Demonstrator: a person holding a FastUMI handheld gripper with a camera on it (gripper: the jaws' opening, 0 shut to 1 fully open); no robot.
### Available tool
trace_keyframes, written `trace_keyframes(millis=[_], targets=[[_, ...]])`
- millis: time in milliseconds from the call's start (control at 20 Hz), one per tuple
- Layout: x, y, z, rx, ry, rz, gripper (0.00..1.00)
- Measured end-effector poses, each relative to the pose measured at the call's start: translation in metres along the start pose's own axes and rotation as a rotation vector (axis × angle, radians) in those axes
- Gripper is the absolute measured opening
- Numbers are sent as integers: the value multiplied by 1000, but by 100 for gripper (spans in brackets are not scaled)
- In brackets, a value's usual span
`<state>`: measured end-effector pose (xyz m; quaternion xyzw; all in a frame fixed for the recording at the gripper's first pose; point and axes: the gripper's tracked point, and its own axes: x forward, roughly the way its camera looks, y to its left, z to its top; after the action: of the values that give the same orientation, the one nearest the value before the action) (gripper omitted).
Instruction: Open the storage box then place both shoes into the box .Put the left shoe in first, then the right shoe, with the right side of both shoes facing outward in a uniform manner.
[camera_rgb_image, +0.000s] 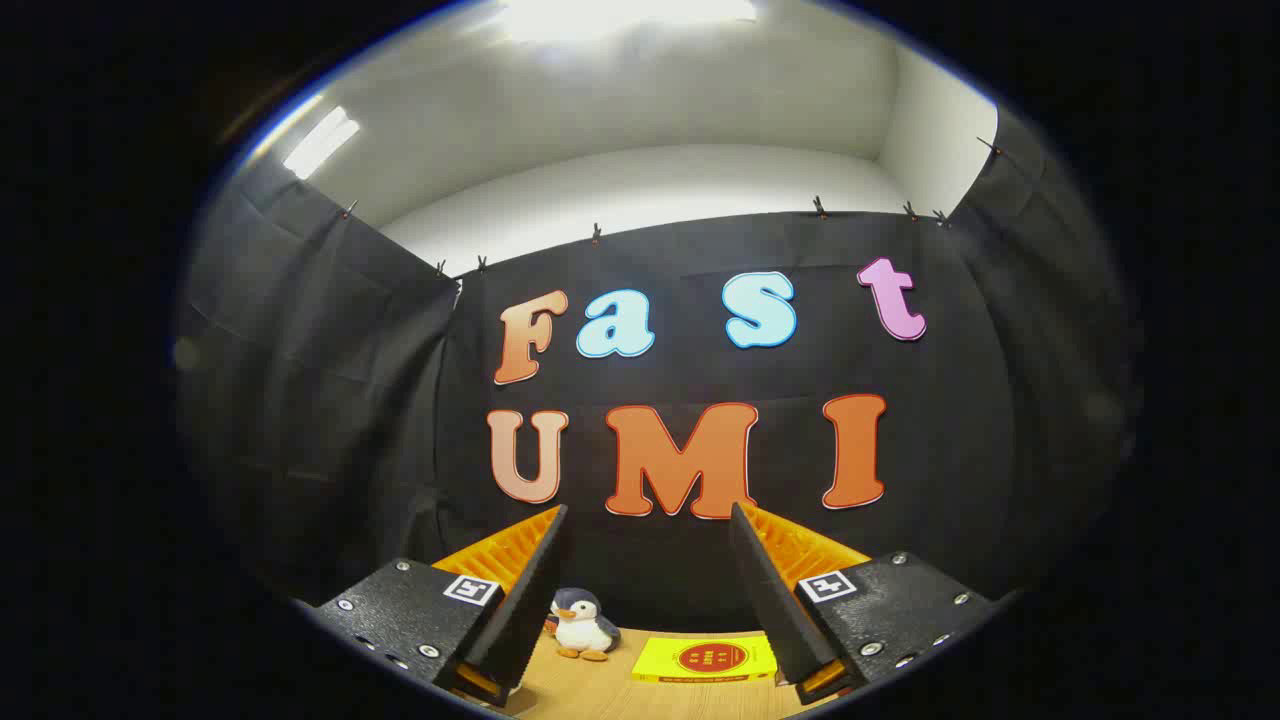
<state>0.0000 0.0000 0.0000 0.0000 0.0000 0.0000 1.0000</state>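
My gripper (645, 540) is open, its two fingers spread wide with nothing between them, raised and pointed at the booth's black cloth wall. Below and beyond the fingers a strip of wooden table (600, 690) is in view.
A small plush penguin (582, 624) stands on the table at the foot of the wall, just inside the left finger. A flat yellow box with a red round mark (708, 660) lies to its right, by the right finger. Black cloth walls close the booth on three sides.
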Motion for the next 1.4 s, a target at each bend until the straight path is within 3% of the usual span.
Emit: trace_keyframes(millis=[700, 1050, 1400], targets=[[-4, -6, 4, -41, -49, -21, 97], [-1, -4, -19, -72, 3, -17, 97], [-1, 13, -65, -113, 155, 30, 98]])
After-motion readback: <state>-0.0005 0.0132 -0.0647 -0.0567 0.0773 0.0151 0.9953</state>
